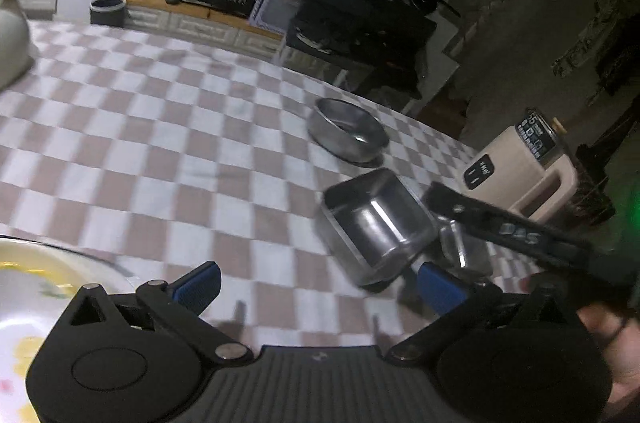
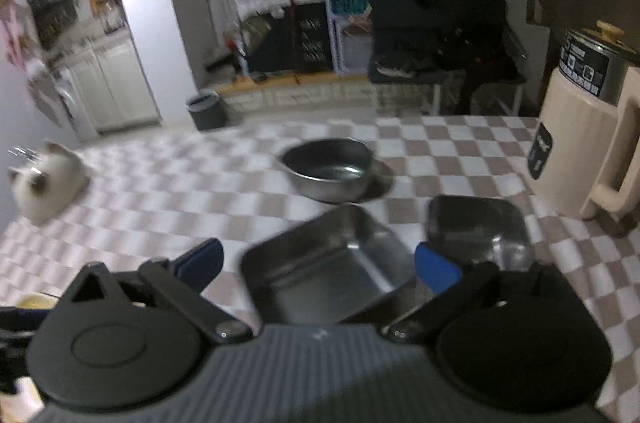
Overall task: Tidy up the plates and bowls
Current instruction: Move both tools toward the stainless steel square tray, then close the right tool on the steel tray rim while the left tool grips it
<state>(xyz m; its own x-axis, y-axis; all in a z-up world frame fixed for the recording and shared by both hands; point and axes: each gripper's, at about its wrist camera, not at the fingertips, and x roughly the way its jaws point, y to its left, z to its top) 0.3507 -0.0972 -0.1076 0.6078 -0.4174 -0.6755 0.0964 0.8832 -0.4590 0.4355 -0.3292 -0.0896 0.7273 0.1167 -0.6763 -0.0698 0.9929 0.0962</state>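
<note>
A round steel bowl (image 1: 347, 132) (image 2: 328, 167) stands on the checkered tablecloth. A square steel bowl (image 1: 376, 223) (image 2: 328, 267) sits nearer, tilted. A second square steel bowl (image 2: 478, 231) lies to its right. My left gripper (image 1: 316, 287) is open and empty over the cloth, left of the square bowl. My right gripper (image 2: 320, 267) is open, its fingers either side of the tilted square bowl; it also shows in the left wrist view (image 1: 504, 227). A white plate with yellow marks (image 1: 28, 287) lies at the lower left.
A beige electric kettle (image 1: 520, 167) (image 2: 588, 139) stands at the table's right side. A white cat-shaped object (image 2: 44, 179) (image 1: 12, 39) sits at the table's left edge. Beyond the far edge are a dark bin (image 2: 206, 111), shelves and a bench.
</note>
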